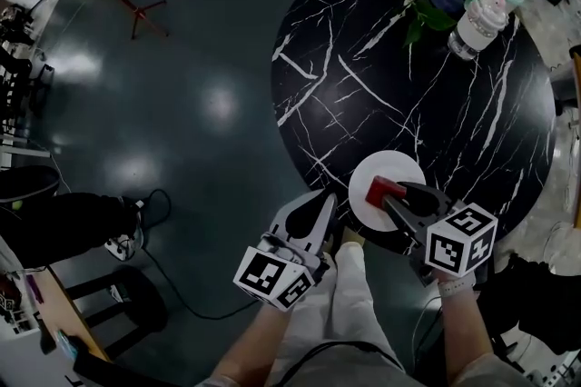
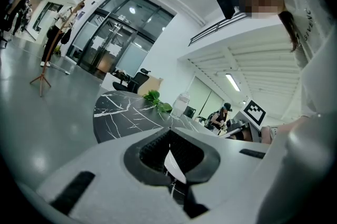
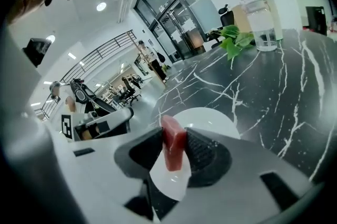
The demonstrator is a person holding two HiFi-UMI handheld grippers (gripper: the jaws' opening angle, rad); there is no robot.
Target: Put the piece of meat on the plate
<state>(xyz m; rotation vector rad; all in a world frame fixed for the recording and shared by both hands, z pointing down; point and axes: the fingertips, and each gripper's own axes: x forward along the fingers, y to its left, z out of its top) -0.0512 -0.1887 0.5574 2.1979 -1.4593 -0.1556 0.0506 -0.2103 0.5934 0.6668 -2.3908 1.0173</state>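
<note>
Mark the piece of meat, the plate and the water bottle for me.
piece of meat (image 3: 174,146): right gripper view, middle of its red front face.
plate (image 3: 210,119): right gripper view, bare white surface beyond the meat.
water bottle (image 1: 483,13): head view, middle of its clear body.

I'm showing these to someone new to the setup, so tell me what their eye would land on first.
The red piece of meat stands out first, gripped in the right tool over the white plate at the near edge of the black marble table. Next come the clear water bottle and green leaves at the table's far side.
</note>
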